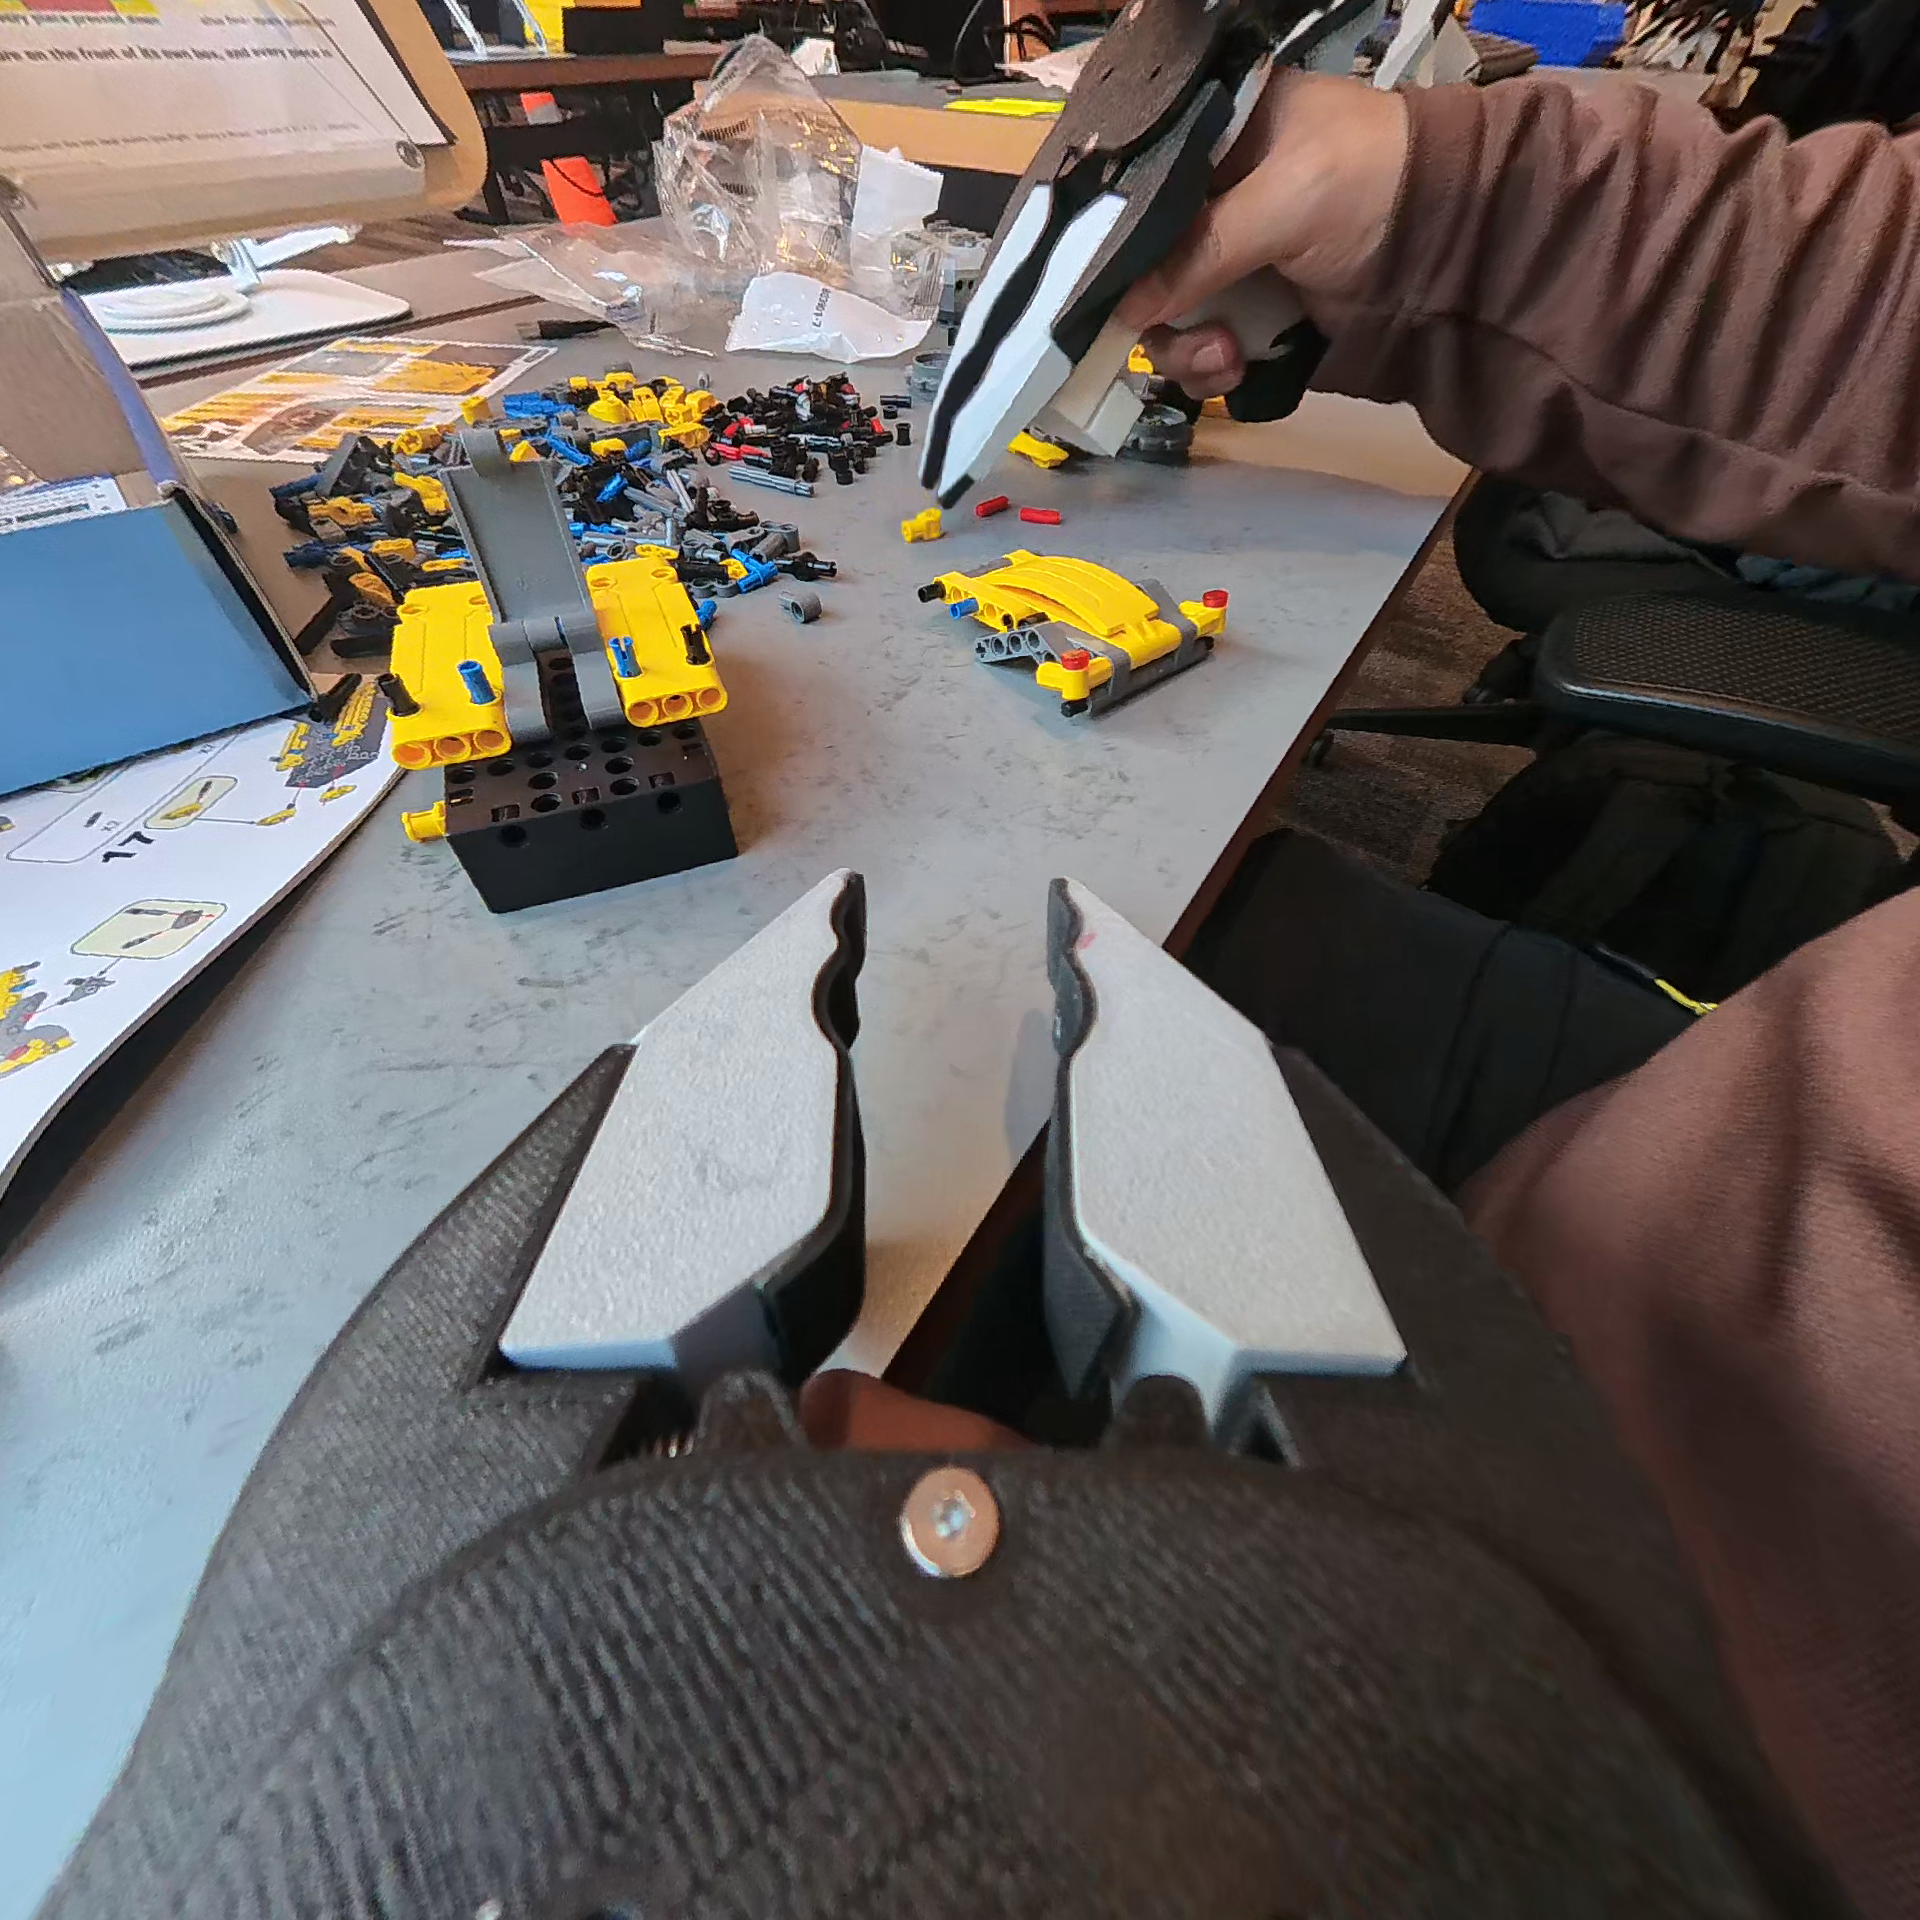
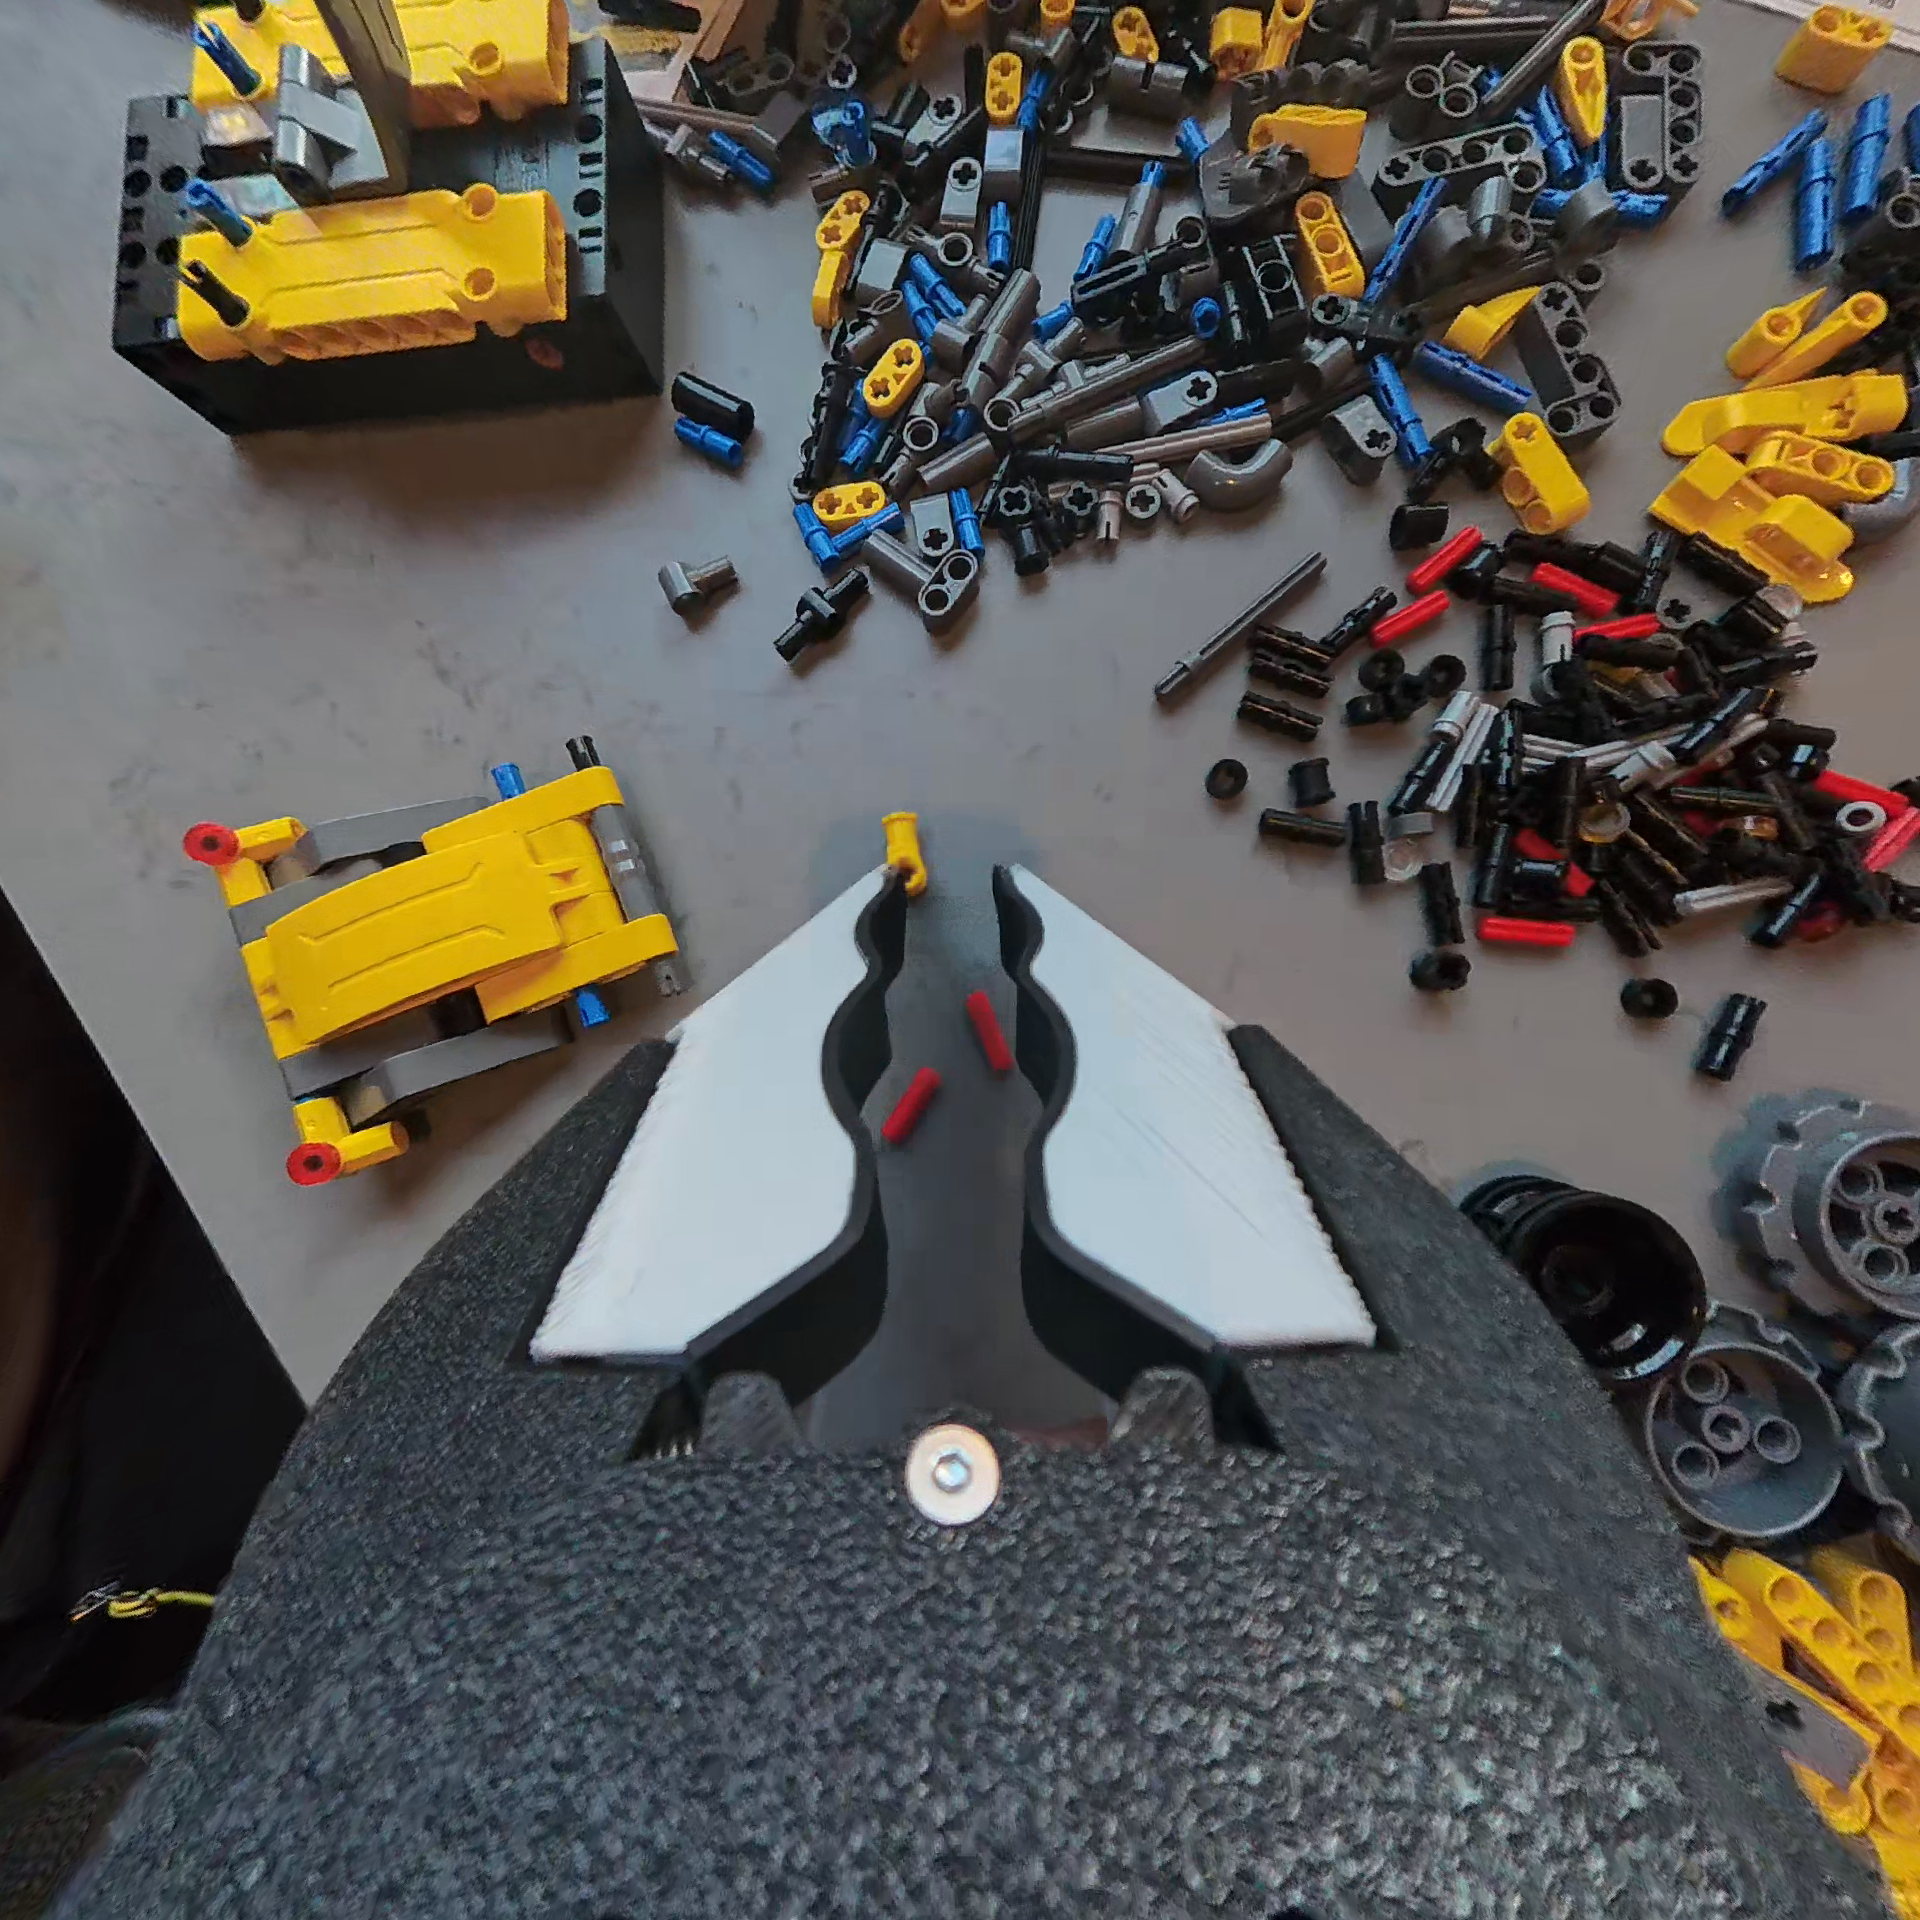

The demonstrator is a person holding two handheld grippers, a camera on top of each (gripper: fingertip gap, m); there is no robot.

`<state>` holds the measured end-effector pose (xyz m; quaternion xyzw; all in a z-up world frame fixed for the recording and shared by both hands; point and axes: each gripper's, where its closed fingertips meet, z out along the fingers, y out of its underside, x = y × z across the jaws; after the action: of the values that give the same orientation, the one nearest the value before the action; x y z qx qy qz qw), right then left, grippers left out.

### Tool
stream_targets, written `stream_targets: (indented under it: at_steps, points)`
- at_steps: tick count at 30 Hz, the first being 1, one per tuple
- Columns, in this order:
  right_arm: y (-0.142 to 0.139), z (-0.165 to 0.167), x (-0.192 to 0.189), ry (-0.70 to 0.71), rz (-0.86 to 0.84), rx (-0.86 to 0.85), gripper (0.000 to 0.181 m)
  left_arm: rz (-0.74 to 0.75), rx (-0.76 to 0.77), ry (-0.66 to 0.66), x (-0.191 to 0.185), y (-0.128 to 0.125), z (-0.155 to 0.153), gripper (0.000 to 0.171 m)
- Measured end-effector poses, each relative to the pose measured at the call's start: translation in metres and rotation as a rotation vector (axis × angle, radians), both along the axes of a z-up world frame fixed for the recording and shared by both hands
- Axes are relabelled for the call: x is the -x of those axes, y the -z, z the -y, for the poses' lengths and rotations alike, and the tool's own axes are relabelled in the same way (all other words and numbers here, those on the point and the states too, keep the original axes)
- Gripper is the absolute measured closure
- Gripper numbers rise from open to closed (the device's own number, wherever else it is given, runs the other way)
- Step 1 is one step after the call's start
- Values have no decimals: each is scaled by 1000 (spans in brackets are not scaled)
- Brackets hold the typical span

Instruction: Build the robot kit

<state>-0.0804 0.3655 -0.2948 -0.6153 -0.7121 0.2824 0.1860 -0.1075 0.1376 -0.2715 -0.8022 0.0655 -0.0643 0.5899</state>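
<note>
My right gripper is open and empty, tips down just over the grey table. A small yellow connector lies at its left fingertip; whether they touch I cannot tell. Two red pins lie on the table between its fingers. In the left wrist view the right gripper hangs over the same yellow connector and red pins. My left gripper is open and empty, low over the table's near edge. A yellow and grey sub-assembly lies left of the right gripper.
A black block carrying a yellow and grey build stands mid-table. Heaps of loose blue, black, yellow and red parts fill the far side. Grey and black wheels lie right. An instruction booklet, a blue box and plastic bags sit left and back. Some 25 centimetres of space lies between my two pairs of fingers.
</note>
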Motion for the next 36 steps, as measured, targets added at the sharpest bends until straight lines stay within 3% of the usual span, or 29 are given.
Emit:
stream_targets:
  at_steps: [3, 7, 9, 14, 18, 22, 30, 36]
  points:
    - [-11, 6, 6, 12, -67, 20, 163, 53, -11, -25, 1, -12, 0, 138]
    - [-20, 16, 6, 8, -135, 22, 163, 17, 44, -287, 55, -38, -6, 130]
    - [-23, 21, 6, 2, -161, 28, 163, 64, 126, -311, 67, -37, -17, 104]
    - [-30, 34, 6, -4, -233, 67, 163, 8, 243, -312, 76, -20, -63, 85]
    - [-36, 37, -3, -8, -256, 50, 163, -96, 345, -328, 81, 3, -81, 95]
    - [-48, 27, -16, 28, -298, 32, 163, -96, 356, -329, 81, 8, -80, 96]
    - [-75, -10, -54, 177, -372, 65, 163, -89, 352, -338, 73, 8, -50, 96]
    - [-63, -10, -54, 189, -343, 61, 164, -56, 310, -352, 69, 4, -32, 97]
